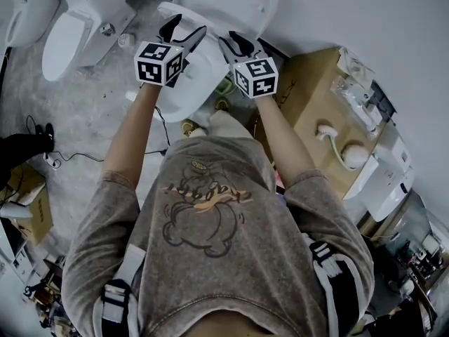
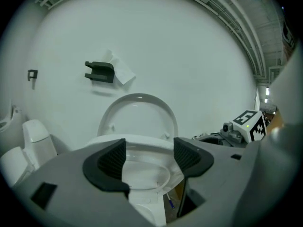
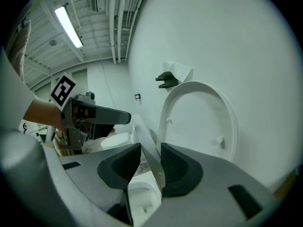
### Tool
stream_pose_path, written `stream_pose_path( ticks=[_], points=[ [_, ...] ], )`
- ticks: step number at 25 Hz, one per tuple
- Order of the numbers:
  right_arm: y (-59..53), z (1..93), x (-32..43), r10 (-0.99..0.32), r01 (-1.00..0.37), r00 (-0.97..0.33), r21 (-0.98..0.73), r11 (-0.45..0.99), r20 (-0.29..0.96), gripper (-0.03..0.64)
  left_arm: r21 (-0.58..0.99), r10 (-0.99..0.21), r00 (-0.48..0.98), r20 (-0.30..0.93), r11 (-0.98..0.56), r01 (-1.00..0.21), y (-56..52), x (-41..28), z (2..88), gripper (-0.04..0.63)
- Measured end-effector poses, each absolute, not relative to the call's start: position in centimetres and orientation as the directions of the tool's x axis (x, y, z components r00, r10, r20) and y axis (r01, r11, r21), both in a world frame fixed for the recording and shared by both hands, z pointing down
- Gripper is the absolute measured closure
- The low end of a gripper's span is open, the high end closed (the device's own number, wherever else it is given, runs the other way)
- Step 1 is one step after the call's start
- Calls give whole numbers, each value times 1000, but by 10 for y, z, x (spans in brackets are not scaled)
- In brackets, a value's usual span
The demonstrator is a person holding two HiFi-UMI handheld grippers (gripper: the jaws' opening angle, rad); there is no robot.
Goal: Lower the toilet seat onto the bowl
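Left gripper view shows the left gripper [image 2: 149, 157] spread wide and empty, facing the white ceramic bowl [image 2: 137, 140]. To its right, the right gripper [image 3: 150, 169] is narrow on the thin edge of the white plastic toilet seat [image 3: 141, 136], apparently pinching it. Lowering looks barely begun. The seat stands near upright over the bowl, close to the wall, long axis vertical, free end up. The whole swing down is left.
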State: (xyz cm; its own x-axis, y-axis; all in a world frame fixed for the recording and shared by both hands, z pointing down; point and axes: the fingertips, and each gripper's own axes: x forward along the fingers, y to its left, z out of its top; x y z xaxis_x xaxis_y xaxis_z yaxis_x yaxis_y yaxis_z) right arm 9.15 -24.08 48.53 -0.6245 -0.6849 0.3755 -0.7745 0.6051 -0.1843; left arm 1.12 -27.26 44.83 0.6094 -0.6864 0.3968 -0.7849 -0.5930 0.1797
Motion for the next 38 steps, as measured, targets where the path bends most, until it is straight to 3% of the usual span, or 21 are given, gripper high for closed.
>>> stream_pose_path(
  ticks=[13,18,38],
  points=[
    [-164,505,40,-569,-686,-693,-160,710,443,469,409,-736,523,430,-359,-839,-200,-43,475,287],
    [-135,518,18,-494,-623,-724,-150,768,482,471,460,-753,467,464,-246,-853,-172,-71,492,351],
    [-27,609,-65,-11,-284,-756,-313,906,655,506,608,-699,344,627,163,-777,-53,-155,604,411]
  ],
)
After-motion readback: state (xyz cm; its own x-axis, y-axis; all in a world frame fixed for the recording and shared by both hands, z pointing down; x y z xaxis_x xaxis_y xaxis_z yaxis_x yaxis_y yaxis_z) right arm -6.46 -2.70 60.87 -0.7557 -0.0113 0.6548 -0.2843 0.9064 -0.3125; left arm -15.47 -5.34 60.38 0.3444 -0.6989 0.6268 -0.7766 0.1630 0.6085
